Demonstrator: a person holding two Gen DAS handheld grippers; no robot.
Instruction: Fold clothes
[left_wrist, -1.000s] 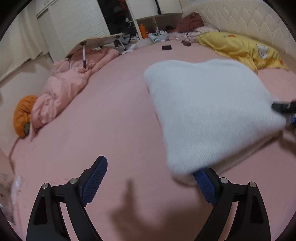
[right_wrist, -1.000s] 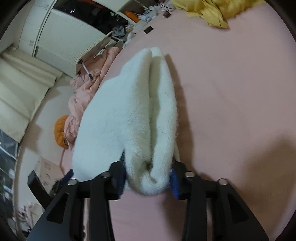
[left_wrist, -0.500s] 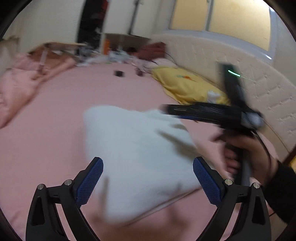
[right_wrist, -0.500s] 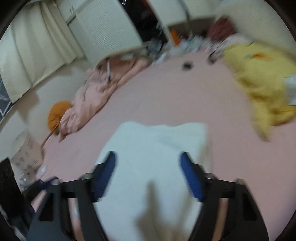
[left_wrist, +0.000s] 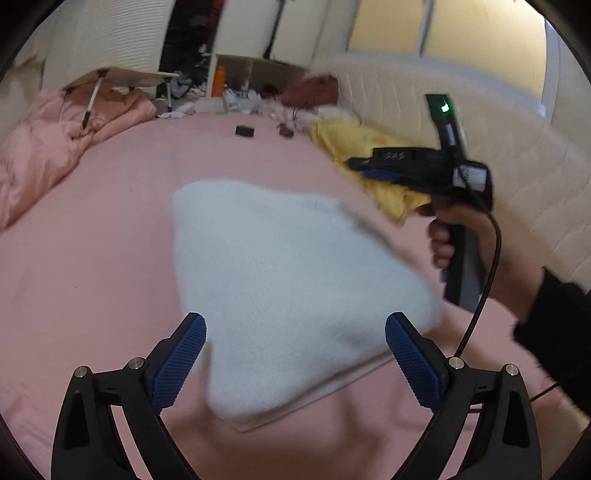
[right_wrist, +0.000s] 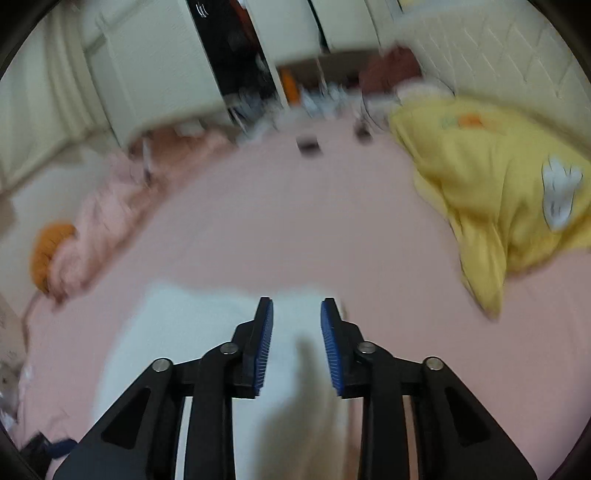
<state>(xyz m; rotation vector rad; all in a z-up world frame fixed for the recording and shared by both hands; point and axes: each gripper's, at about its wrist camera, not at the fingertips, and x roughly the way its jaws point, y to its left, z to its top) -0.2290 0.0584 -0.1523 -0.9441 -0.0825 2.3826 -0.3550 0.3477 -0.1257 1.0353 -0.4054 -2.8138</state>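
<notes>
The folded white sweater (left_wrist: 291, 288), a fuzzy knit slab with rounded corners, lies flat on the pink bedsheet (left_wrist: 92, 258). The left gripper (left_wrist: 295, 354) hovers with jaws spread wide and empty; the right gripper (right_wrist: 296, 347) is closing above the sweater, nothing clamped between its ribbed blue pads (right_wrist: 264, 350).

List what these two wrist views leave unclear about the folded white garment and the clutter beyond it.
- White garment: left wrist view shows only its top; the layers underneath are hidden.
- Same garment, right wrist view: motion blur, and the right gripper, jaws closing with nothing between them, covers its near part.
- Small dark objects far up the pink bed: too small to identify.
</notes>
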